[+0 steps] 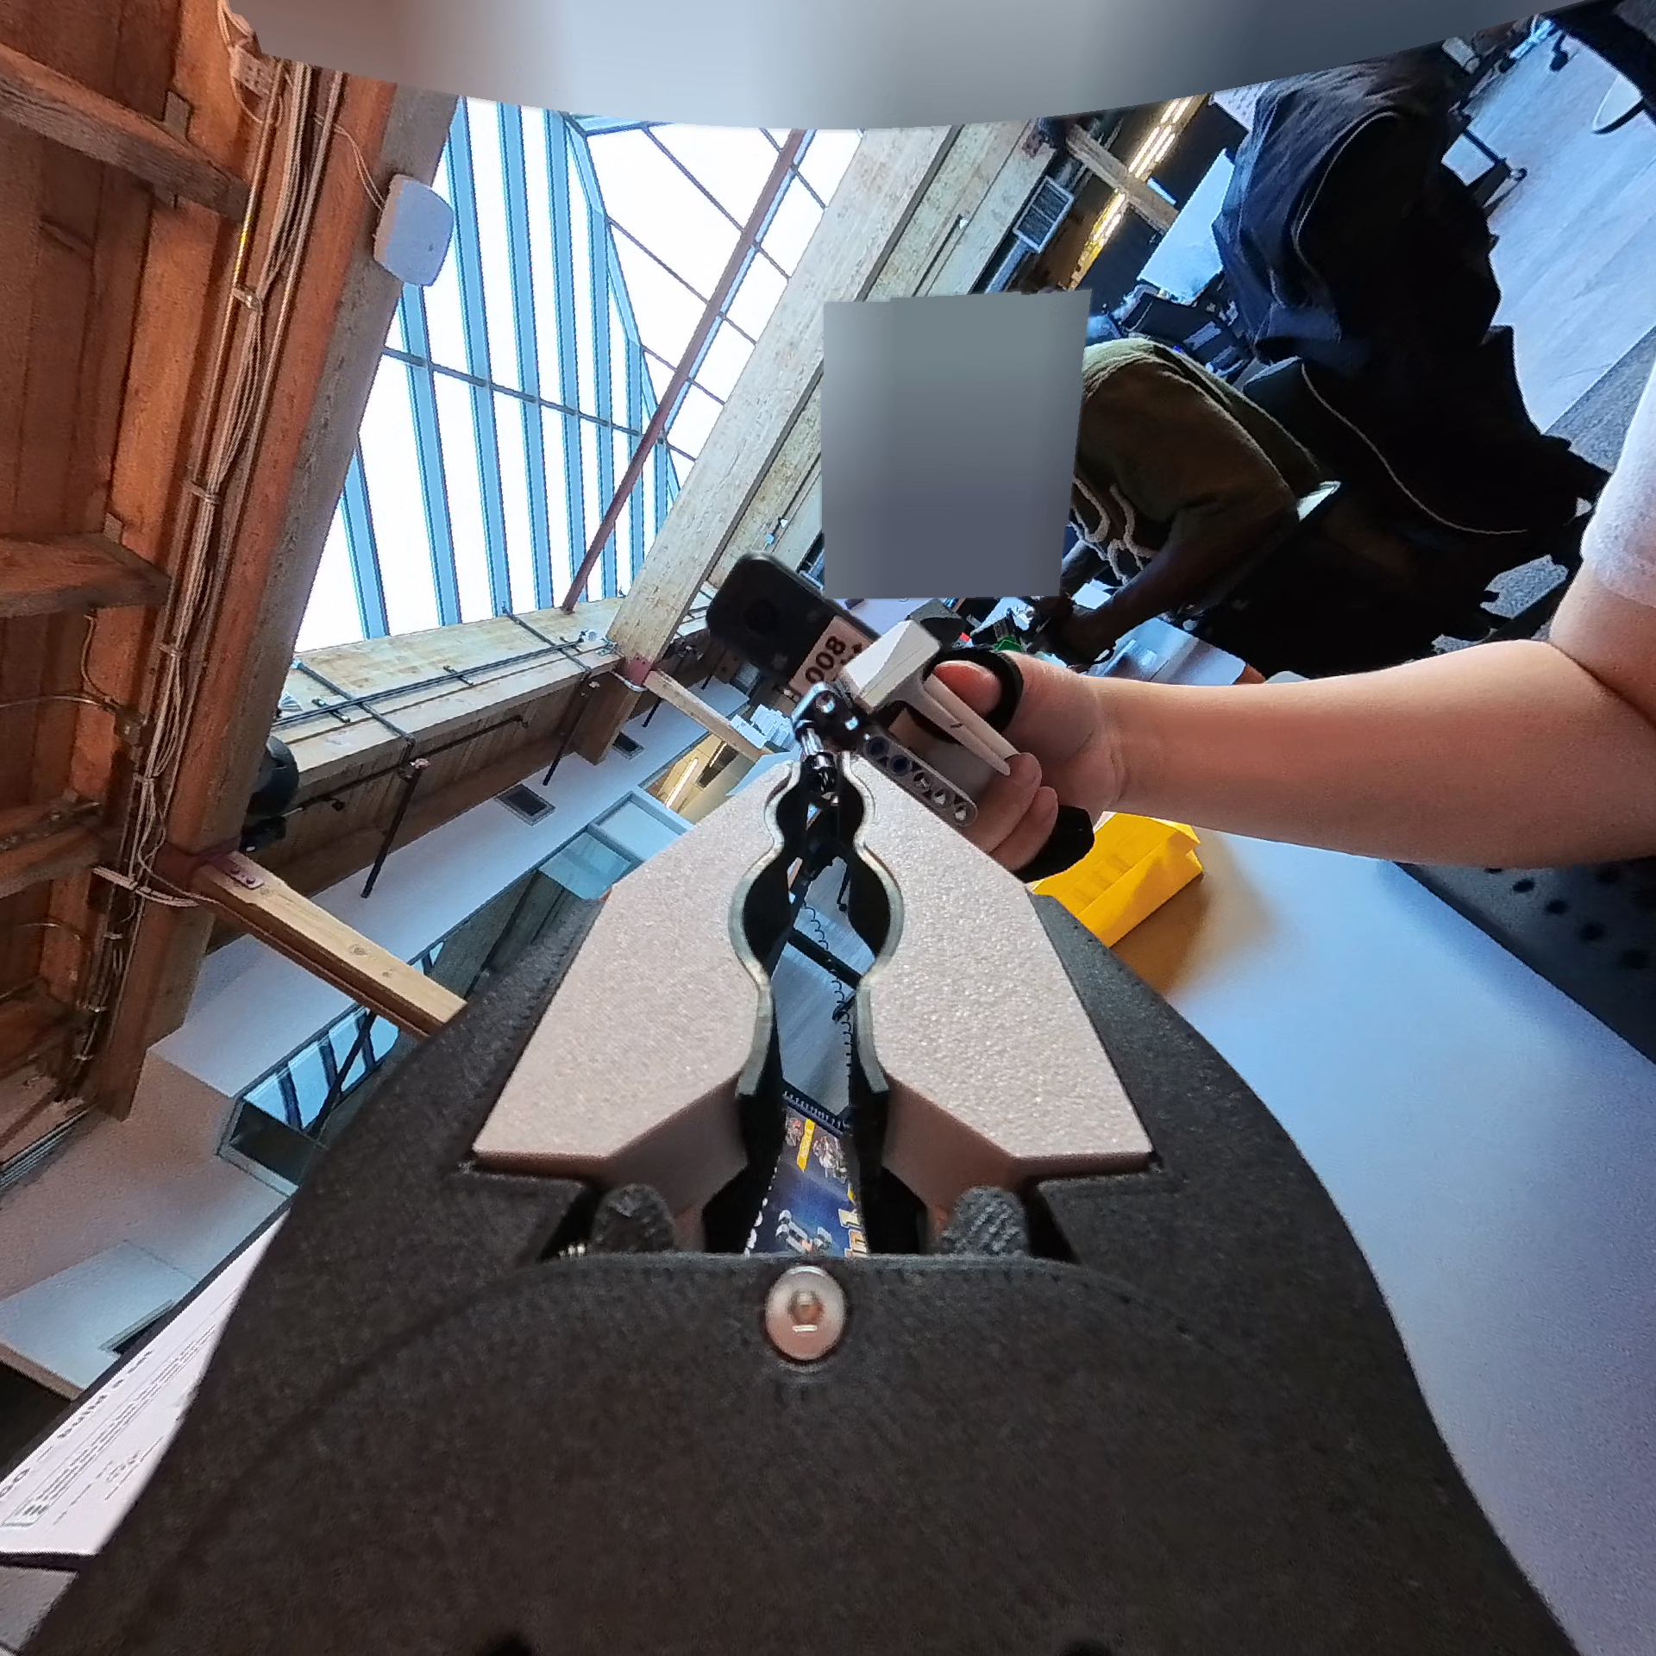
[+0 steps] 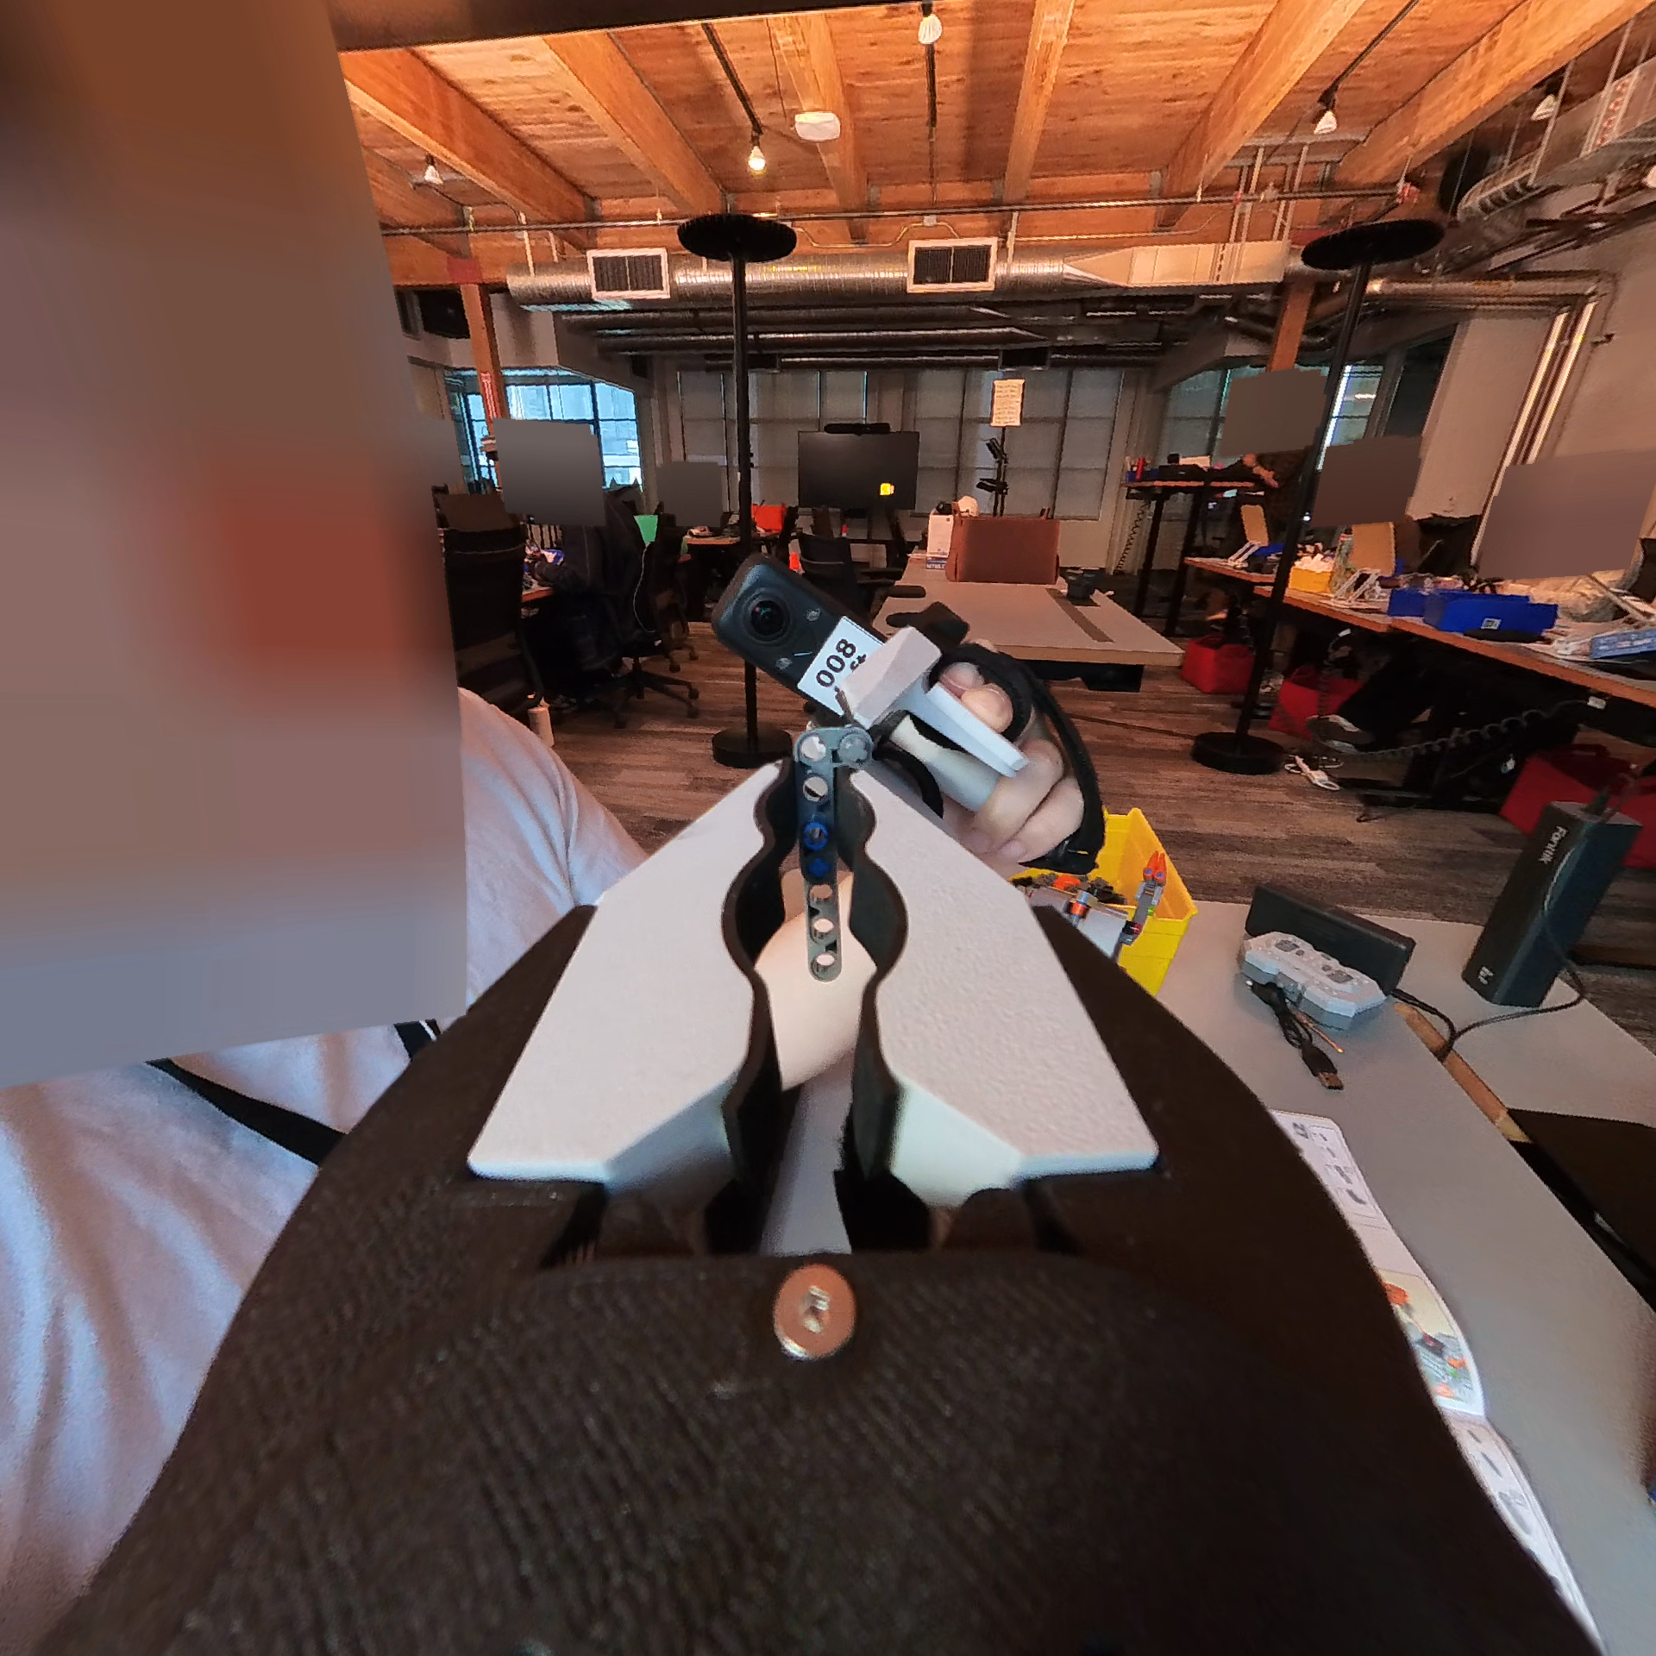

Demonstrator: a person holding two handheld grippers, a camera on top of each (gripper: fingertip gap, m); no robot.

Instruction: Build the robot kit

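Your left gripper (image 1: pixel 817 778) is clenching its tips on a small black-and-metal jointed piece (image 1: pixel 820 717) held up in the air. That piece is joined to the end of the grey perforated beam (image 2: pixel 820 874), which your right gripper (image 2: pixel 817 789) is pinching near its top while it hangs down between the fingers. Farther right, a yellow bin (image 2: pixel 1160 905) is sitting on the grey table (image 2: pixel 1479 1192), with a grey controller (image 2: pixel 1313 972) beside it.
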